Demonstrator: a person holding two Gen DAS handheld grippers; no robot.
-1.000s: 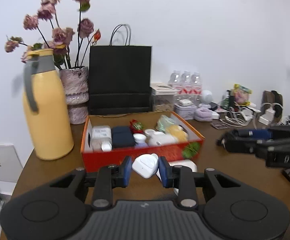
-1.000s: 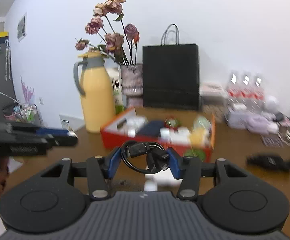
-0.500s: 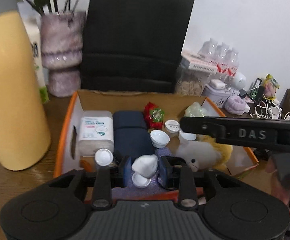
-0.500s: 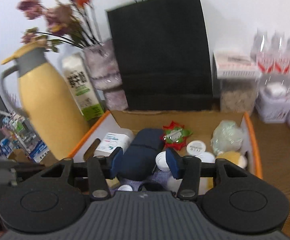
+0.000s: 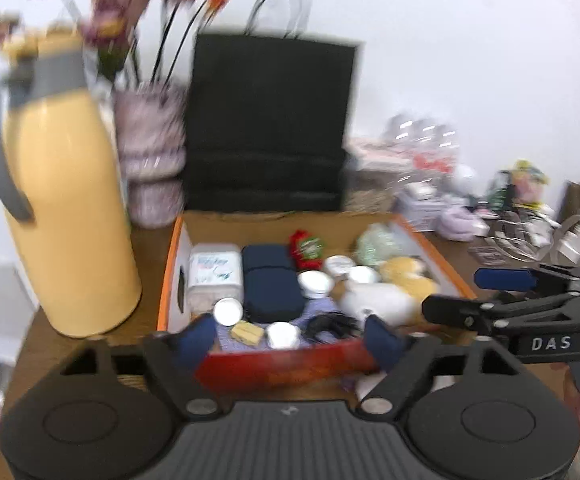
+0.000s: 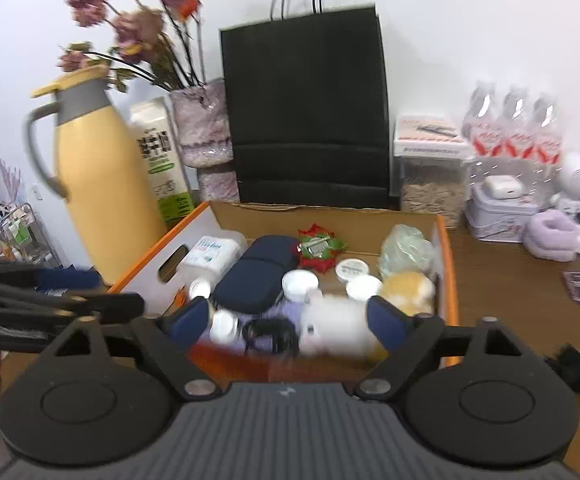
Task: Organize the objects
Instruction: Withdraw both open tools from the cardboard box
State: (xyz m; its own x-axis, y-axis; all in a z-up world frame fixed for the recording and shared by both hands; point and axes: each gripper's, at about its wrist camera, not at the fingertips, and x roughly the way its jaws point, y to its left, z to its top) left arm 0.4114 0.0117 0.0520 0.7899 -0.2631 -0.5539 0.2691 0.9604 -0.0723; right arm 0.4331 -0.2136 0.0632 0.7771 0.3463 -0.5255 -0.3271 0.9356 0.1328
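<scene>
Two grippers are hovering at the near edge of an orange box [image 6: 448, 280] on a wooden table [image 6: 510, 276], and I am holding one in each hand. My left gripper [image 5: 292, 338] is spreading its blue-padded fingers wide, with nothing between them. My right gripper [image 6: 288, 320] is also gaping wide and carrying nothing. In the left view it is showing at 3 o'clock, seen side-on.

Inside the box, a coiled black cable [image 6: 268, 332] is lying at the near wall, around 6 o'clock. Just beside it, toward 4 o'clock, a white plush toy [image 6: 334, 330] is resting, blurred. A yellow plush [image 6: 408, 286] is touching it further back. A navy pouch [image 6: 256, 276] is filling the middle. At 9 o'clock a clear tub [image 6: 210, 254] with a printed label is sitting against the left wall. Several small white cups [image 6: 300, 282] are clustering between the pouch and the plush. A red and green ornament [image 6: 320, 248] is lying toward 12 o'clock, and a pale green bundle [image 6: 404, 246] is sitting at 2 o'clock.

Behind the box a black paper bag [image 6: 306, 108] is standing upright. At 10 o'clock a yellow jug [image 6: 102, 176] with a grey handle is standing, with a vase [image 6: 202, 124] of dried flowers between it and the bag. At 2 o'clock water bottles [image 6: 514, 120] are lining the wall.
</scene>
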